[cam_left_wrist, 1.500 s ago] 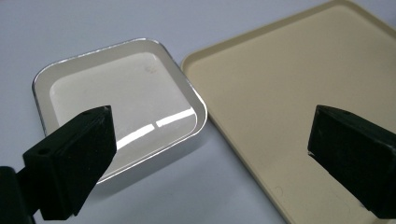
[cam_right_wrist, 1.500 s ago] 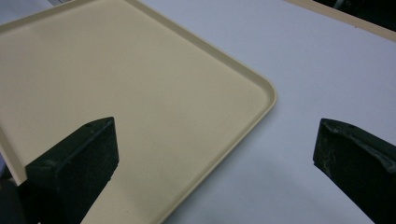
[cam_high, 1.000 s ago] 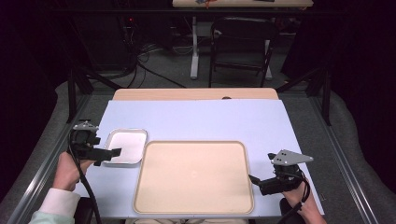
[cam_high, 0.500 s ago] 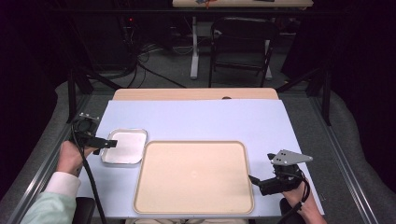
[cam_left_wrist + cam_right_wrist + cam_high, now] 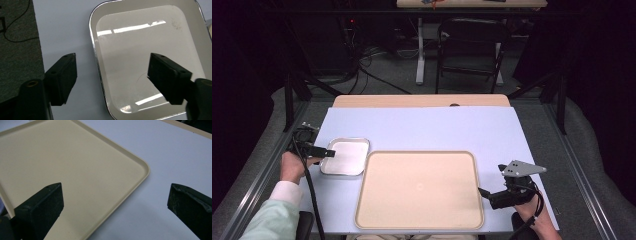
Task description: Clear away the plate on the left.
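Note:
A small shiny metal tray [image 5: 346, 156] lies on the pale blue table cover, left of a large beige tray [image 5: 419, 187]. My left gripper [image 5: 328, 151] reaches in from the left at the metal tray's left rim. In the left gripper view the metal tray [image 5: 140, 37] is bare, and my left gripper [image 5: 111, 62] straddles its rim, one jaw over the table and the other over the tray's floor. The jaws have just been closing, and the pads stand apart from the rim. My right gripper [image 5: 484, 192] rests open at the beige tray's right edge, its jaws wide over the tray's corner [image 5: 62, 157].
The pale blue cover [image 5: 432, 130] stretches back to a wooden strip [image 5: 419, 101] at the table's far edge. Beyond the table stand a chair [image 5: 472, 50], table legs and floor cables. Dark metal rails run along both sides of the table.
My left gripper has sunk and turned level at the metal tray's left rim, and its jaws stand narrower. The right gripper and both trays have kept still.

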Available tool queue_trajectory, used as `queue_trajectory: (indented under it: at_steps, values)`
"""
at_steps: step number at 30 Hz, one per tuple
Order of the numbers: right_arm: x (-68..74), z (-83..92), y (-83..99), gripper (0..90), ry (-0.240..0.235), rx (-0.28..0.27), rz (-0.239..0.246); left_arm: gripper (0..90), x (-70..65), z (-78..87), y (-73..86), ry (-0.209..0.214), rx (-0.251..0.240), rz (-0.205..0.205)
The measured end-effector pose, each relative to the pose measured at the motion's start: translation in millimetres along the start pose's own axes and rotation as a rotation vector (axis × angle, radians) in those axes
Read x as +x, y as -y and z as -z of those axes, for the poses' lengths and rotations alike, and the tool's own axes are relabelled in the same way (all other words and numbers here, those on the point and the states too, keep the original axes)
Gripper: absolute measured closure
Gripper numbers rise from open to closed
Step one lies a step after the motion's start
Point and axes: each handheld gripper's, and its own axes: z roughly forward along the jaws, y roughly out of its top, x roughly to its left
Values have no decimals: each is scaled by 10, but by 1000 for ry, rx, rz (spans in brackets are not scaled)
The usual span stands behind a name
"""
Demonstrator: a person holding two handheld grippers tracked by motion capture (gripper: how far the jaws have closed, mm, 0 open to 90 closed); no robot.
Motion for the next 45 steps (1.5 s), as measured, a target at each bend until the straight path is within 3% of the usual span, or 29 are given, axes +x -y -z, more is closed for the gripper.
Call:
queue_trajectory:
  at_steps: [7, 17, 24, 35, 45]
  values:
    - [-2, 3, 2, 0, 0, -1, -1, 437, 43, -102, 22, -7, -24, 55]
    - [-2, 0, 1, 2, -1, 1, -1, 560, 76, -218, 106, -19, -1, 61]
    - [-3, 2, 2, 1, -4, 0, -2, 605, 90, -232, 118, -14, -6, 64]
    - [-5, 8, 4, 1, -5, -1, -2, 631, 166, -245, 162, 2, -22, 114]
    - [-3, 1, 1, 1, -2, 2, -3, 692, 163, -238, 183, 2, -21, 115]
